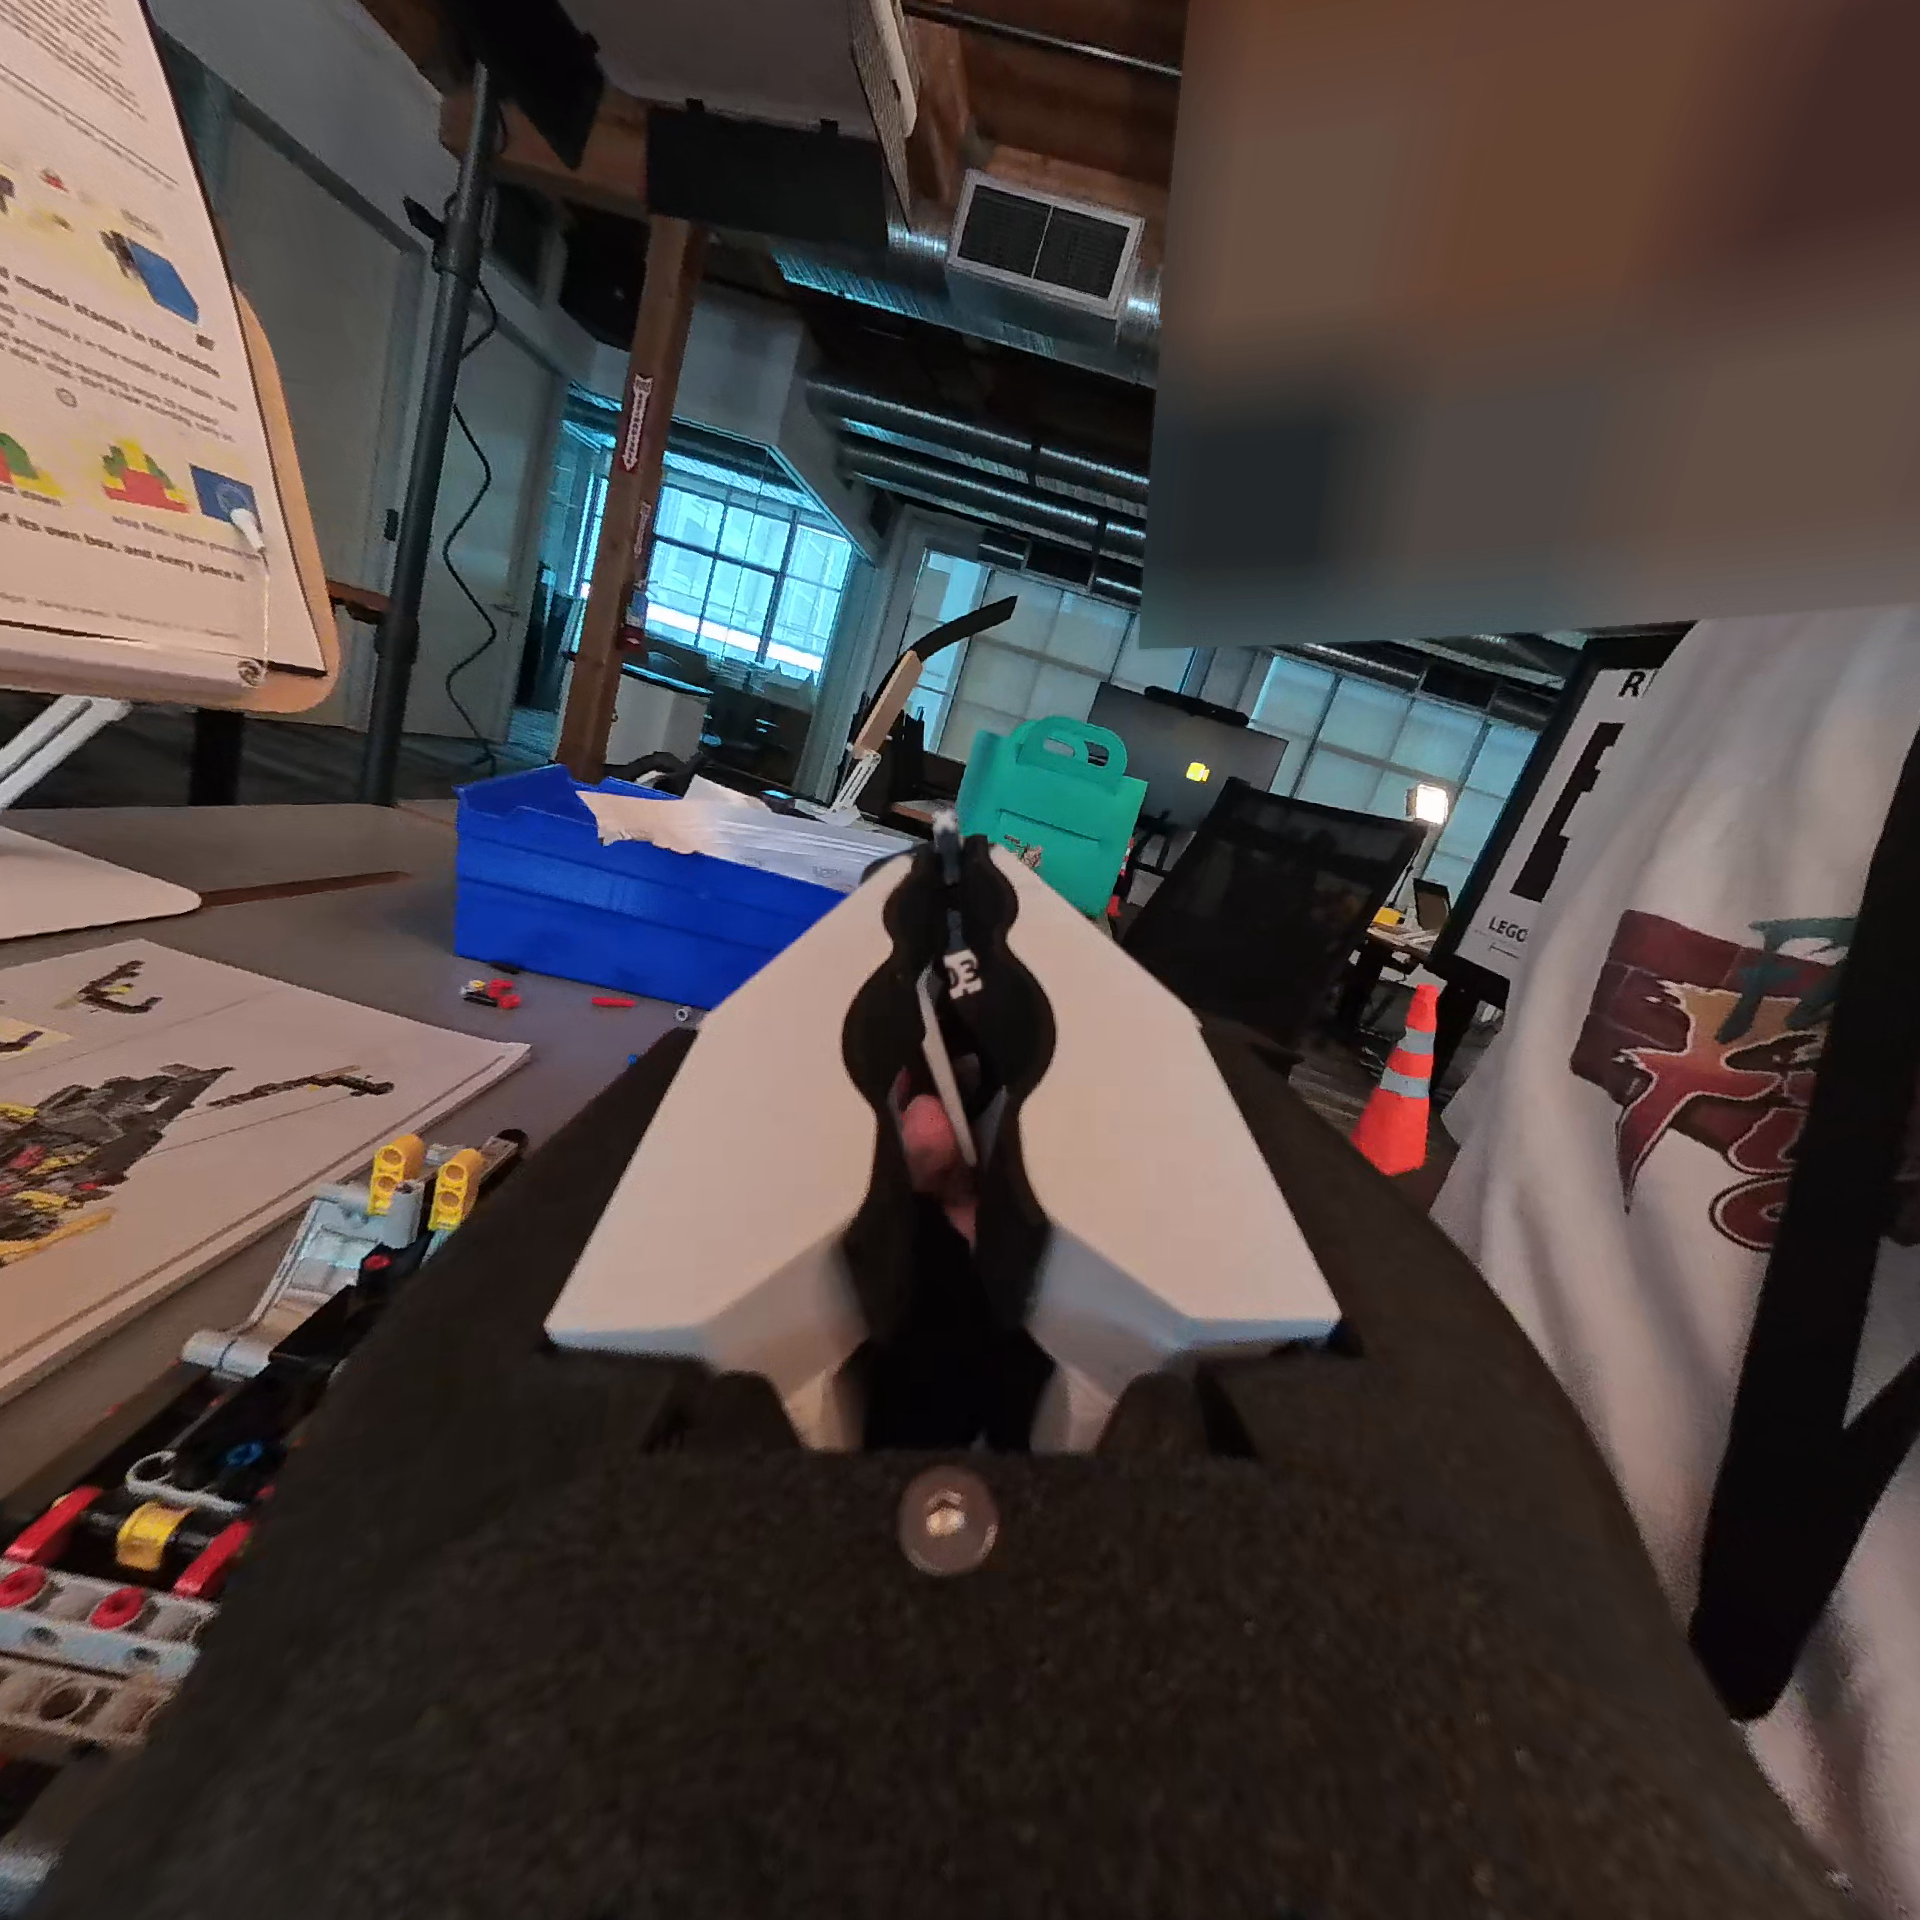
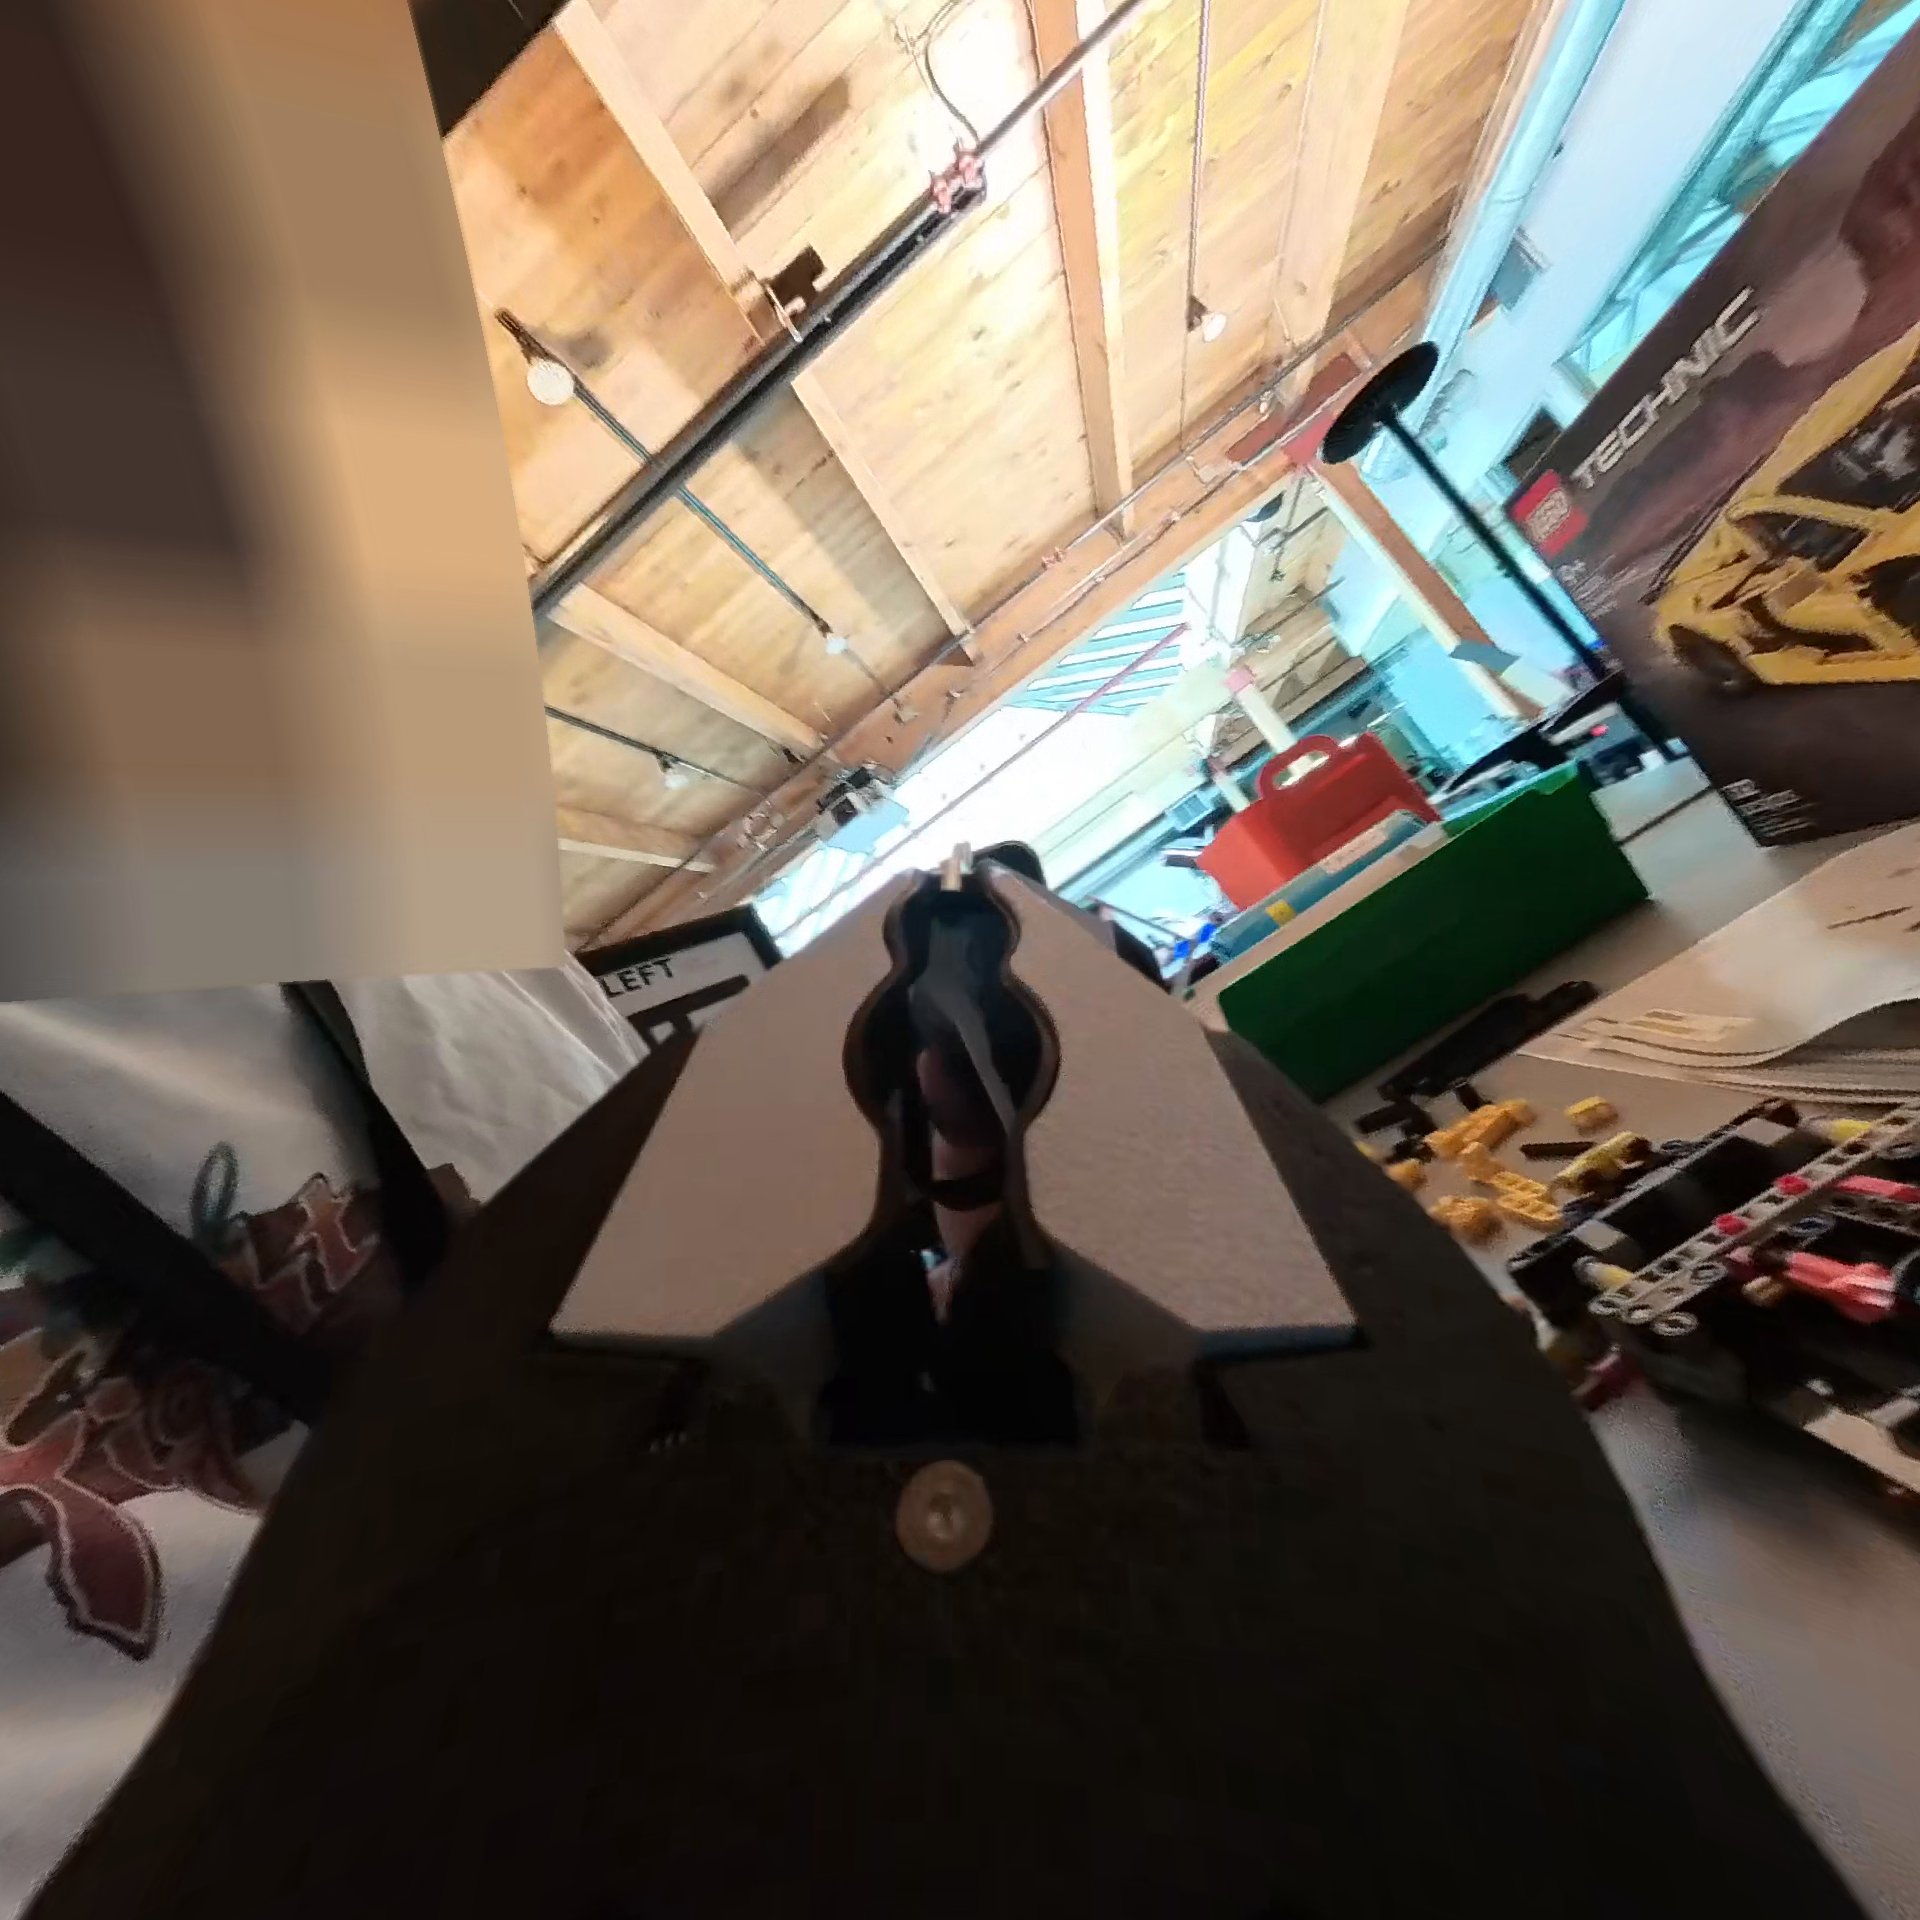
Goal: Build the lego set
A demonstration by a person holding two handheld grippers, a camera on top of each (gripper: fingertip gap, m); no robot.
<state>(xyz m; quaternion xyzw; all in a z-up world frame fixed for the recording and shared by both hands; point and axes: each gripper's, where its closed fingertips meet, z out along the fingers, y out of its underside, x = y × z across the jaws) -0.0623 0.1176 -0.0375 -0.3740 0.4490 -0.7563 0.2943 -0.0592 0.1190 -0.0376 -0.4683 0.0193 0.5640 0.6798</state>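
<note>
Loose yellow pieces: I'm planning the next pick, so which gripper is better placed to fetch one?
Right, probably: the yellow pieces lie on its side. Both the right gripper and the left gripper are shut, raised.

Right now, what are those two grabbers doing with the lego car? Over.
Left hand-held gripper shut, raised, maybe pinching something small. Right hand-held gripper likewise. Half-built lego car on table, untouched. Nothing in the way.

blue bin (image 1: 623, 914), orange cone (image 1: 1403, 1091), green box (image 2: 1455, 935)
</note>
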